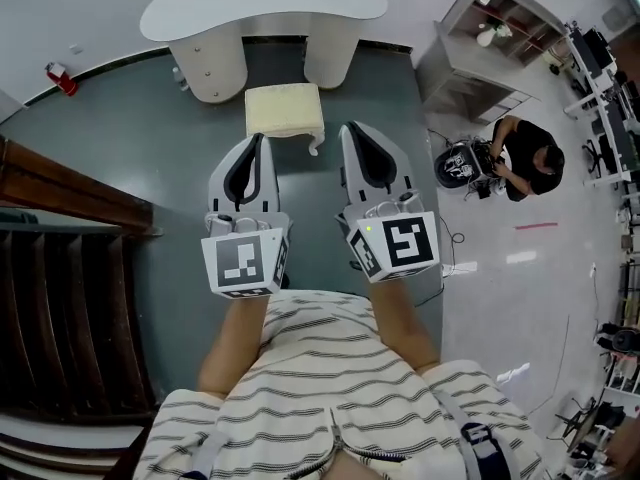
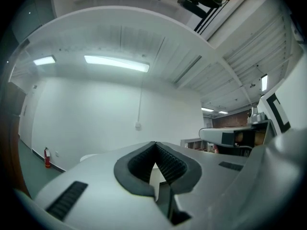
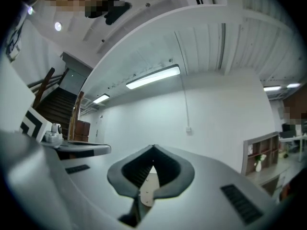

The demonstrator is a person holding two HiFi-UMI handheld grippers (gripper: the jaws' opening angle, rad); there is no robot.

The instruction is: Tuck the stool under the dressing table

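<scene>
Stool point(image 1: 285, 111) just before the dressing table point(image 1: 262, 8), opposite its middle gap

— What is the floor point(image 1: 150, 168) carrying?

— It is showing a dark green part on the left and a pale, glossy part on the right. At its far edge, against the wall, a white dressing table point(image 1: 262, 3) is standing on two rounded pedestals.

— And in front of that?

— A cream stool point(image 1: 284, 110) is standing on the dark part, just in front of the gap between the pedestals.

— Anything along the other edges?

— A red fire extinguisher point(image 1: 61, 78) is standing by the far left edge. A wooden staircase point(image 1: 60, 268) is rising along the left edge. A shelf unit point(image 1: 490, 43) is standing toward the far right corner, a person point(image 1: 528, 158) is crouching on the pale part, and a thin red strip point(image 1: 536, 226) is lying just nearer than them.
</scene>
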